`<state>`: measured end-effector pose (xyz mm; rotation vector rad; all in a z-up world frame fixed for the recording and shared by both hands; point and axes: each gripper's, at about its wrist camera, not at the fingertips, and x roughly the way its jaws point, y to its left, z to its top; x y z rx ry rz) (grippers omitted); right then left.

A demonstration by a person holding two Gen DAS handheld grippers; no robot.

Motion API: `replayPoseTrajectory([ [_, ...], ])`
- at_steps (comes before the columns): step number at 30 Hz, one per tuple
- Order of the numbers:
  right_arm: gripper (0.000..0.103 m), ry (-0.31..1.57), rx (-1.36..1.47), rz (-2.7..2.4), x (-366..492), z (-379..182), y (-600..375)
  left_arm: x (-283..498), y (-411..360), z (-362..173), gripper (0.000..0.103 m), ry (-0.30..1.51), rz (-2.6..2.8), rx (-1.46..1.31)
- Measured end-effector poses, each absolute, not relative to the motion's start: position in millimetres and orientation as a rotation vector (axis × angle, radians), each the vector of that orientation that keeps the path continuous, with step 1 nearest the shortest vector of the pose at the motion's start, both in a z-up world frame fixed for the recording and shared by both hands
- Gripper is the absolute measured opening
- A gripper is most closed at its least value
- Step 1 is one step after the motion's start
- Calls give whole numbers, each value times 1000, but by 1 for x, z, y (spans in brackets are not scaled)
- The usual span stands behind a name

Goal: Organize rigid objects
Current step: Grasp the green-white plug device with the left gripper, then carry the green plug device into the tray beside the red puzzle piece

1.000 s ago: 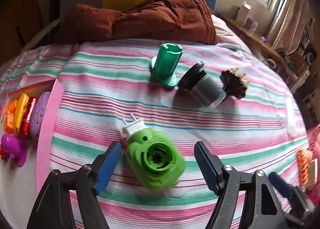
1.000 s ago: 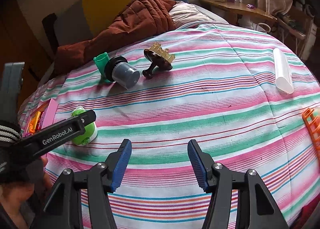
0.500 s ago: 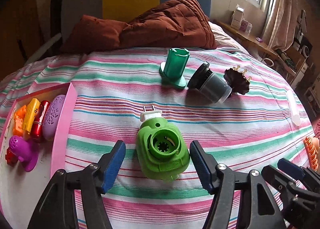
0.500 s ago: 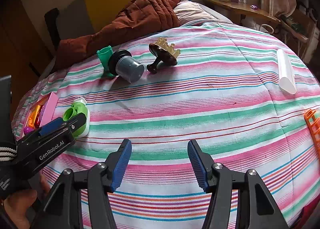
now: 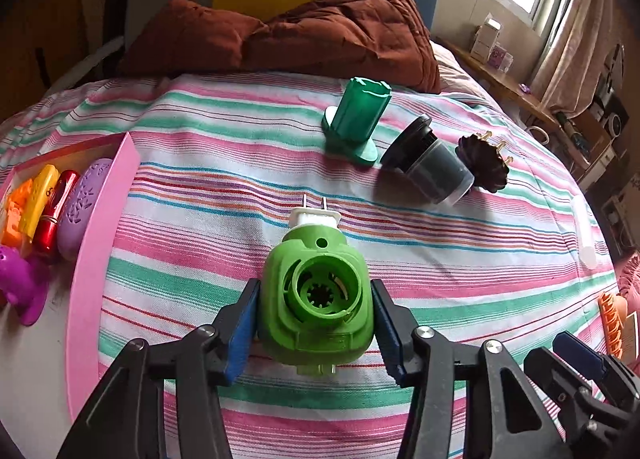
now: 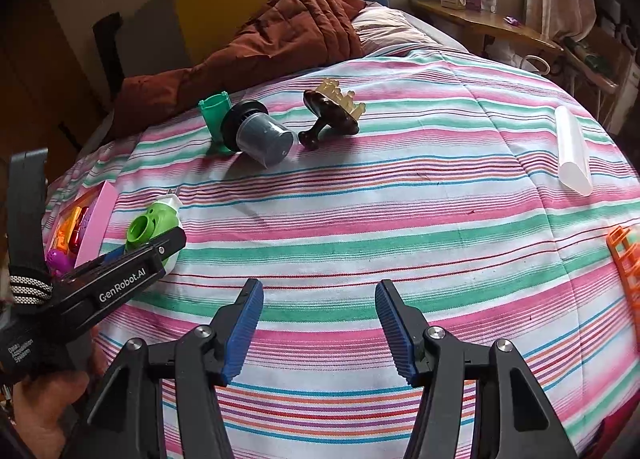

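Light-green plastic plug-in unit (image 5: 316, 299), lying on the striped bedspread (image 5: 460, 283): a rounded-square body with a circular socket in its upper face showing a small toothed hub, and a white plug block with two metal prongs at its far end. The left gripper (image 5: 315, 323) straddles the body, its blue ribbed pads level with the two sides and its jaws closing; whether the pads already press on the plastic cannot be told. Beyond lie a dark-green fluted holder (image 5: 354, 125), upright on its base, a grey cup with a black collar (image 5: 430, 161) on its side, and a dark brown scalloped piece (image 5: 482, 163). At the left stands a pink tray (image 5: 100, 259) holding small coloured items. The right gripper (image 6: 318, 327) hovers over bare bedspread, jaws about half open and empty.
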<state>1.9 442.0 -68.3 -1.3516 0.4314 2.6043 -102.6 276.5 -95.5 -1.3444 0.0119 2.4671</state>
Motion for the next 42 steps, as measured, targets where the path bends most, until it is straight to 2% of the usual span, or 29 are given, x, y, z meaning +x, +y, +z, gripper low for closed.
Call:
replayPoseTrajectory([
  [5, 59, 424, -1356, 2603, 1, -70, 441, -96, 283, -96, 53, 123, 2477, -1317],
  [14, 59, 408, -1368, 2605, 1, -73, 439, -89, 267, -91, 53, 22, 2425, -1314],
  [26, 59, 398, -1373, 2653, 1, -79, 429, -48, 245, -58, 53, 7, 2346, -1206],
  [35, 59, 355, -1404, 2662, 1, -89, 420, -38, 185, -35, 53, -35, 2394, -1154],
  [42, 59, 344, -1378, 2685, 4, -90, 416, -40, 130, -43, 53, -85, 2473, -1199],
])
